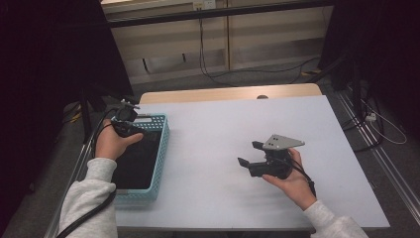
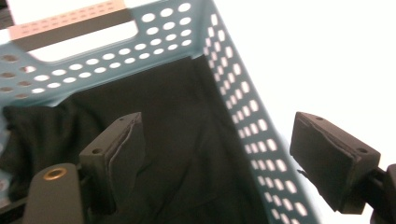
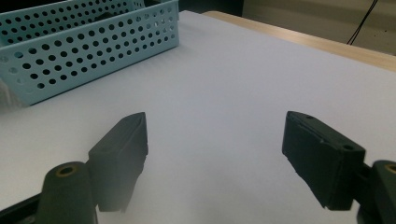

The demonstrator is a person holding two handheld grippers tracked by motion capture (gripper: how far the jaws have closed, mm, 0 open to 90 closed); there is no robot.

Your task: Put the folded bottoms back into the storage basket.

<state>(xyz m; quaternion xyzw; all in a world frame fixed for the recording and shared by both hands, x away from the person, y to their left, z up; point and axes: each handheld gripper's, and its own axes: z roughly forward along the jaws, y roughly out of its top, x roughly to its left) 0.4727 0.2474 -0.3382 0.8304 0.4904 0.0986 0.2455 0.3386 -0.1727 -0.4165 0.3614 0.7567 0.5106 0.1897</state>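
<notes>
A dark crumpled cloth point(image 2: 187, 154) is seen lying in the light-blue perforated plastic basket point(image 1: 159, 148) at the table's left, directly beneath the left gripper point(image 2: 224, 154), whose jaws are spread and empty; the right gripper point(image 1: 250, 154), also released, is well apart.

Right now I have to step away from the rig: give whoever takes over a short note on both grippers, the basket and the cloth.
Left gripper: jaws open, nothing between them, poised over the blue basket at the table's left edge, one jaw over the dark cloth and the other outside the basket wall.
Right gripper: jaws open and empty, low over the bare white table, pointing toward the basket.
Dark cloth: lies crumpled in the basket, covering its bottom.
Done: nothing is gripped yet.
Left: probably lower the left gripper, grip the cloth and lift it out onto the table, where the right gripper can help.
</notes>
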